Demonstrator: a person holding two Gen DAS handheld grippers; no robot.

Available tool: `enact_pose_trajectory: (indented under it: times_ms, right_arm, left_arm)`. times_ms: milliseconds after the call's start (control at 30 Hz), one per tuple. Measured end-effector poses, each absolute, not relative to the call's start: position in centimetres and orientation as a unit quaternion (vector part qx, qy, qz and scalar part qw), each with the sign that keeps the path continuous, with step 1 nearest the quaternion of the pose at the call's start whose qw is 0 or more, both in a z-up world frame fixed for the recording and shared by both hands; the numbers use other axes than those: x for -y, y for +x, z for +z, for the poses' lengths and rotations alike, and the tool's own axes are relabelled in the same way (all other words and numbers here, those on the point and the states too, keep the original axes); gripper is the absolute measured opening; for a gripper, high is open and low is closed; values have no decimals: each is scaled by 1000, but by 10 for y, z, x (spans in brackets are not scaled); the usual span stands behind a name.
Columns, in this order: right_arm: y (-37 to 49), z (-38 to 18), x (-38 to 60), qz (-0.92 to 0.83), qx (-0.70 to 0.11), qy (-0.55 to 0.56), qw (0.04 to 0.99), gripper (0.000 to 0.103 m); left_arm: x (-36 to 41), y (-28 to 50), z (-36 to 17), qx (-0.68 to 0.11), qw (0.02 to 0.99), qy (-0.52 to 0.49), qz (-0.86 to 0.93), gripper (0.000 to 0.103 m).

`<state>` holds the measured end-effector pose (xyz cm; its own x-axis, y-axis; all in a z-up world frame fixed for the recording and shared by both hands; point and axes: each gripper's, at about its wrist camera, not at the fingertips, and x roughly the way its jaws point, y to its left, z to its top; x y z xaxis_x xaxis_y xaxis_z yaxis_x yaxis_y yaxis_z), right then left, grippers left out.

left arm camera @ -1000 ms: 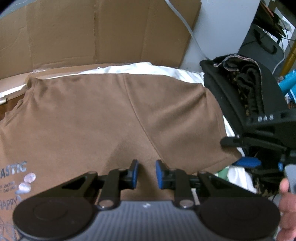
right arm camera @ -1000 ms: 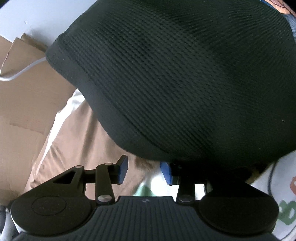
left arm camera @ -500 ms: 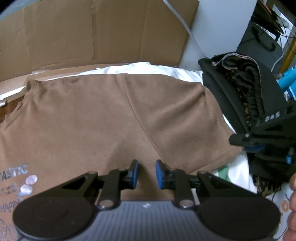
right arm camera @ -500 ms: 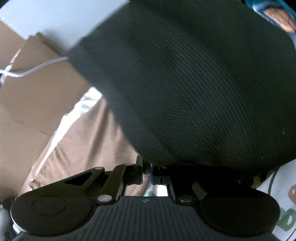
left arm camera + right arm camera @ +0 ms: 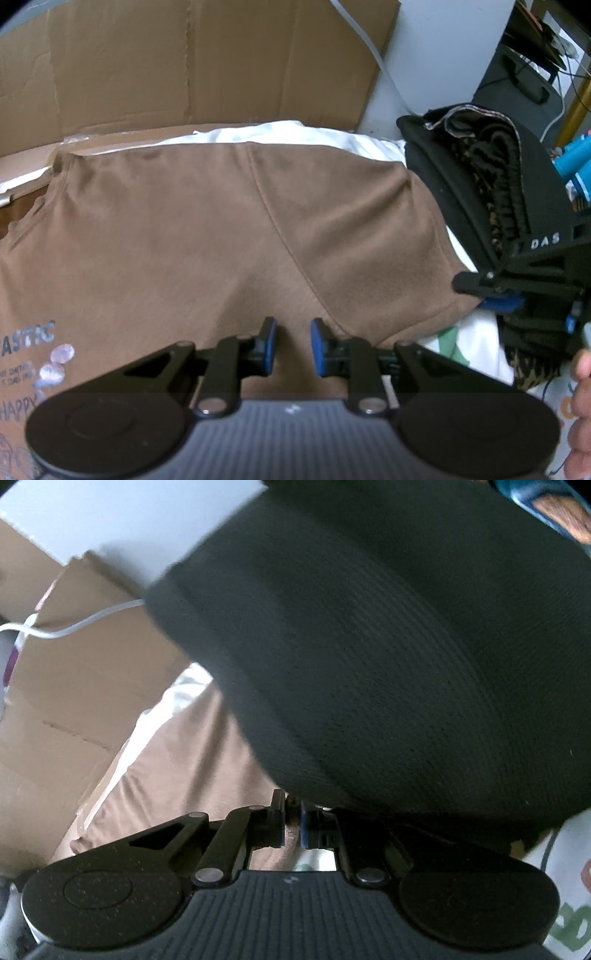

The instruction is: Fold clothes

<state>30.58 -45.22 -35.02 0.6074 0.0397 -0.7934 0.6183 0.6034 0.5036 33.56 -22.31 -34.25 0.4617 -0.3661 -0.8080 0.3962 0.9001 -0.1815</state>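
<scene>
Right gripper (image 5: 291,825) fingers closed since earlier onto brown shirt (image 5: 229,236) sleeve edge, now easing, left gripper (image 5: 291,345) fingers apart, empty

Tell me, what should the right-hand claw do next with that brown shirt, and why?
Probably lift the sleeve and fold it inward: the right gripper pinches its hem, jaws opening slightly, while the brown shirt lies flat.

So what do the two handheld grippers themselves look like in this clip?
Both share one design. The left gripper has a ribbed grey body, two round black discs, and black linkage arms with silver pivot pins leading to jaws lined with blue pads. The right gripper looks the same; seen from the left wrist camera, its side carries white lettering reading "DAS". No cables or sleeves are visible.
</scene>
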Motion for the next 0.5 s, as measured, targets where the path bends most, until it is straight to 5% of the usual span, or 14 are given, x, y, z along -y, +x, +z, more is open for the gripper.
enact_pose_trajectory:
  times_ms: [67,233,300,367,500]
  right_arm:
    - [302,-354,451,-184,-410,413,792,27]
    - [307,-352,452,-195,-413,401,794,35]
    - [312,-353,460,-203,-407,387,802,26]
    - [314,-348,459,-204,-403,367,813,6]
    - [315,-337,447,-204,-404,310,836,6]
  left_arm:
    - [223,336,-343,-469,855,15,-223,21]
    - [224,334,-344,-467,856,17,-221,21]
    - [223,334,-343,-468,855,15,-222,21]
    - [223,332,-342,-466,856,15,-225,21]
    - [222,329,-339,-460,857,14,-234,14]
